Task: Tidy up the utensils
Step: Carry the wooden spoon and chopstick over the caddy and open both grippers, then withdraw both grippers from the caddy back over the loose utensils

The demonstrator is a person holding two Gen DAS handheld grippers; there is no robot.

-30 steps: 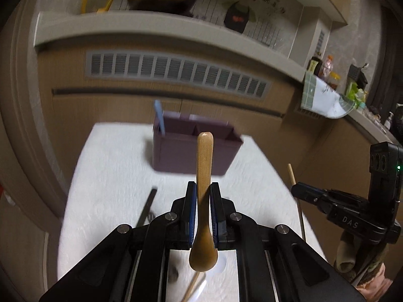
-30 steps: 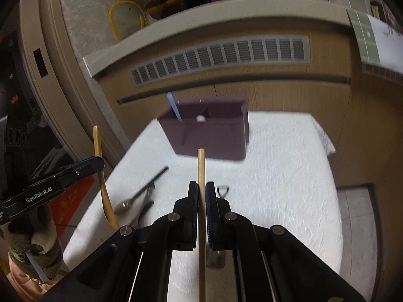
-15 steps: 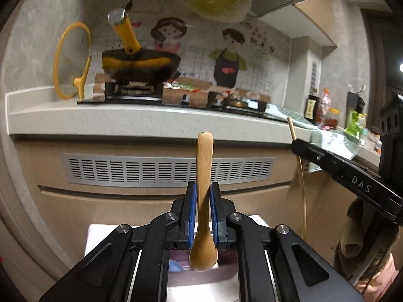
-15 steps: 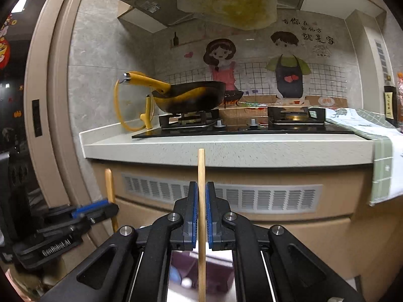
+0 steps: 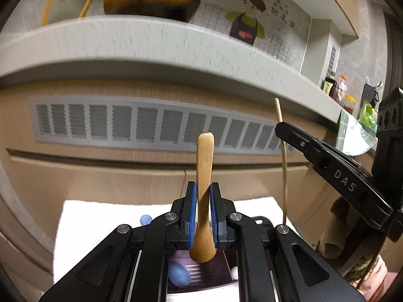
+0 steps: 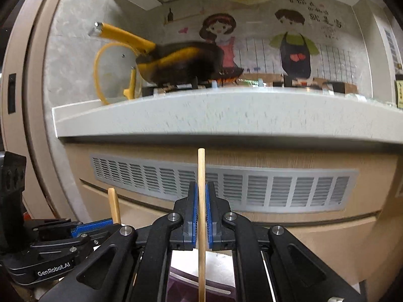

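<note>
Both claws have travelled forward since a second ago, when the whole purple organizer box stood ahead on the white-covered desk; now the organizer box (image 5: 201, 274) sits right beneath them, seen only between the arms. Left claw (image 5: 203, 201) is clamped narrow on a wooden spoon (image 5: 205, 173), bowl down over the box, handle up. Right claw (image 6: 200, 198) is pinched tight on a single wooden chopstick (image 6: 201, 216), held upright, its lower end out of view. Risks, by my judgement: with the compartments largely hidden under the tools, either utensil could catch a divider or the rim, or land beside the blue spoon (image 5: 178, 274) in the wrong slot; the thin chopstick could also pivot in its grip
</note>
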